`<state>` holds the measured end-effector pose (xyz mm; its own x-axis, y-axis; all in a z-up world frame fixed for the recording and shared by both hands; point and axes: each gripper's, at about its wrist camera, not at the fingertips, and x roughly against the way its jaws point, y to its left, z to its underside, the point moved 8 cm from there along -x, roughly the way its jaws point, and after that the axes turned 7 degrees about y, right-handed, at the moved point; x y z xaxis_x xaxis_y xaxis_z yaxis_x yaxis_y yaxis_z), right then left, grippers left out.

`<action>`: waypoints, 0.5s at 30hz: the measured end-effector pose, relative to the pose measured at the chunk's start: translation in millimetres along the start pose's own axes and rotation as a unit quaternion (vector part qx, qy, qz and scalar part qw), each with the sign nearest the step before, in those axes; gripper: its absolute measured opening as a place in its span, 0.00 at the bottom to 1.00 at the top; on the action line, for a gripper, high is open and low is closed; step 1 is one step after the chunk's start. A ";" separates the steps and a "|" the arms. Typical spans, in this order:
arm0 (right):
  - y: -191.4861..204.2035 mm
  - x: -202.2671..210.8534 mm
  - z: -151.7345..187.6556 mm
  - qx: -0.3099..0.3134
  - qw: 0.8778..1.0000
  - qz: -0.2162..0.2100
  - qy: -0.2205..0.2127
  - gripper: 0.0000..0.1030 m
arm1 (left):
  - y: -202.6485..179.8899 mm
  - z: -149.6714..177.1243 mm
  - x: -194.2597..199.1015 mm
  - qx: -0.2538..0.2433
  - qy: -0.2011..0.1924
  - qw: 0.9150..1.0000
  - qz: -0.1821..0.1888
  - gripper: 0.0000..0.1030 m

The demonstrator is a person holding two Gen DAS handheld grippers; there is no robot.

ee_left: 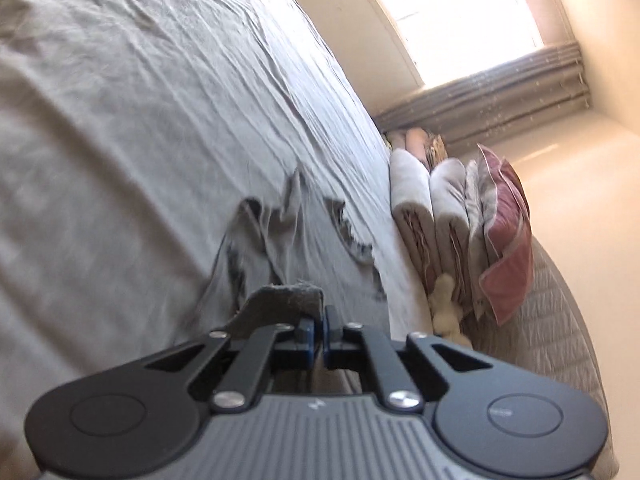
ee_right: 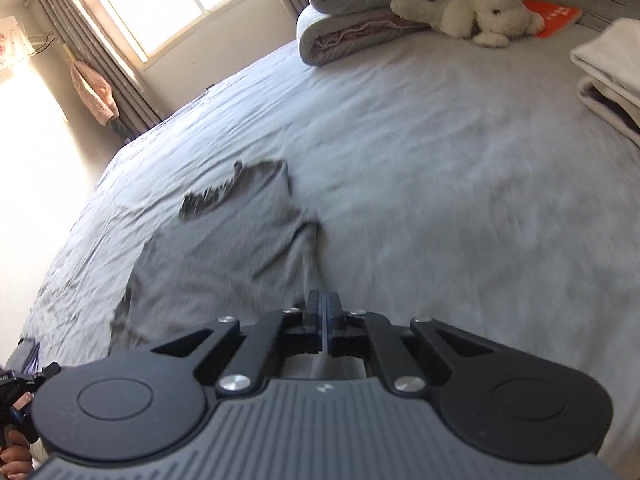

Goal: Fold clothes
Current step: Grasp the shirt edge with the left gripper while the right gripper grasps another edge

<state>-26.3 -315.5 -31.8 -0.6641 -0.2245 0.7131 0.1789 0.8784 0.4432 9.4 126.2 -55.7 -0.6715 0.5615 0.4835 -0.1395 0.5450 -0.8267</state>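
Observation:
A grey T-shirt (ee_right: 212, 256) lies crumpled on the pale grey bed sheet (ee_right: 440, 160), its neck opening pointing away from me. In the right wrist view my right gripper (ee_right: 323, 304) is shut on the shirt's near right edge, with a thin strip of cloth running between the pads. In the left wrist view, which is tilted, my left gripper (ee_left: 322, 316) is shut on a corner of the same shirt (ee_left: 280, 236). A flap of grey cloth stands up just left of its fingertips. Both views are blurred by motion.
Folded quilts (ee_right: 352, 20), a white plush dog (ee_right: 476, 12) and an orange book (ee_right: 554, 18) sit at the bed's far end. Folded pale clothes (ee_right: 608, 76) lie at the right edge. A pink pillow (ee_left: 508, 232) leans by the quilts. A hand (ee_right: 16, 456) shows bottom left.

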 end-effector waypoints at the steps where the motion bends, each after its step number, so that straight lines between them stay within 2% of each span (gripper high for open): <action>1: -0.1 -6.9 -7.6 -0.001 1.000 -0.001 -0.001 0.03 | 0.0 -6.9 -8.2 -0.001 -0.001 1.000 -0.007 0.03; 4: -1.0 -25.6 -23.2 0.010 1.000 0.003 -0.002 0.03 | 4.4 -23.8 -29.7 -0.004 0.002 0.999 -0.033 0.03; 6: 1.4 -31.2 -24.6 0.022 1.000 -0.005 0.008 0.12 | 8.3 -29.5 -42.0 0.003 0.010 0.999 -0.043 0.03; 9: 12.9 -29.8 -8.7 0.089 0.995 -0.013 0.034 0.15 | 14.4 -33.2 -55.3 0.006 0.020 0.998 -0.052 0.04; 10: 17.2 -28.0 -0.4 0.121 0.992 -0.013 0.044 0.18 | 16.7 -33.5 -58.6 0.007 0.022 0.998 -0.054 0.04; 12: 25.0 -20.6 19.3 0.190 0.980 -0.011 0.055 0.41 | 21.3 -34.3 -65.2 0.009 0.027 0.998 -0.059 0.04; 15: 35.6 -7.0 49.5 0.273 0.959 -0.025 0.074 0.46 | 27.5 -34.5 -71.4 0.012 0.033 0.997 -0.064 0.04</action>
<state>-51.2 -261.8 -47.9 -0.5453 -0.2935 0.7852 -0.2832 0.9461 0.1570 78.7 122.6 -103.0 -0.5988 0.5285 0.6018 -0.2384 0.5997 -0.7639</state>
